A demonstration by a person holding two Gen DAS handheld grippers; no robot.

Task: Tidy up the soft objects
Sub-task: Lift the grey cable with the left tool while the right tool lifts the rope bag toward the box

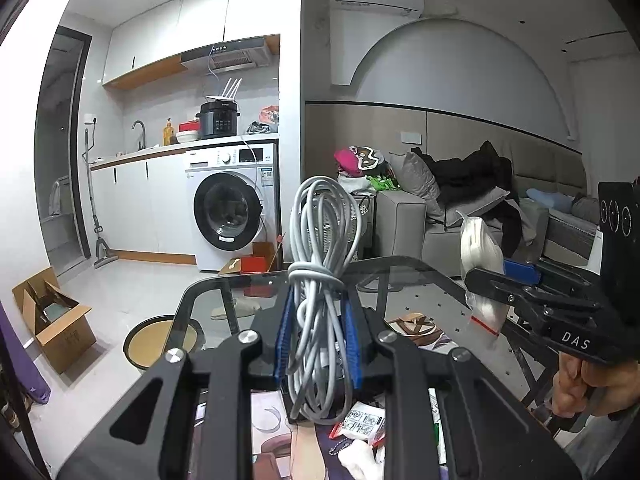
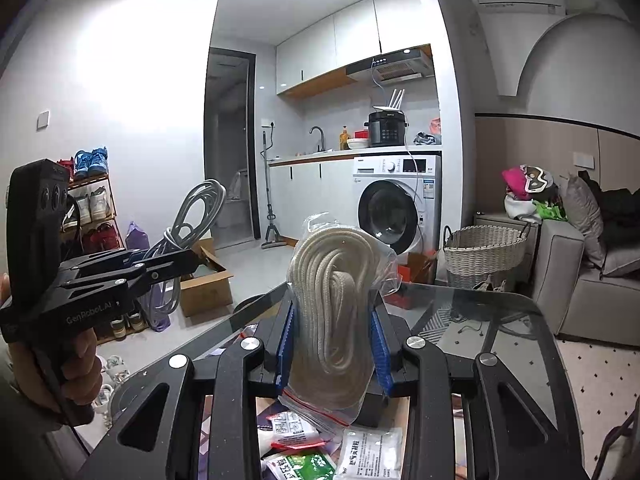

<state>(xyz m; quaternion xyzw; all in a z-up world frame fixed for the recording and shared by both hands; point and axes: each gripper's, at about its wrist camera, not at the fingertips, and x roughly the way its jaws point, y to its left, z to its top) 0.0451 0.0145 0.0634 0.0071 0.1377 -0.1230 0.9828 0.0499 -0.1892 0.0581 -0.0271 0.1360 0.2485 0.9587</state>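
Left gripper (image 1: pixel 318 344) clamped on a gray cable bundle (image 1: pixel 320 264), held upright above the glass table (image 1: pixel 420 280); bundle's lower end is hidden behind the gripper body. Right gripper (image 2: pixel 334 344) clamped on a bagged white rope coil (image 2: pixel 332 300), also lifted over the table. Small packets (image 2: pixel 360 452) lie under it, partly cut off by the frame edge, print unreadable. Left wrist view shows the right gripper only side-on, rope bag mostly blocked. Right wrist view alone shows the wicker basket (image 2: pixel 484 256) and shoe rack (image 2: pixel 94 208).
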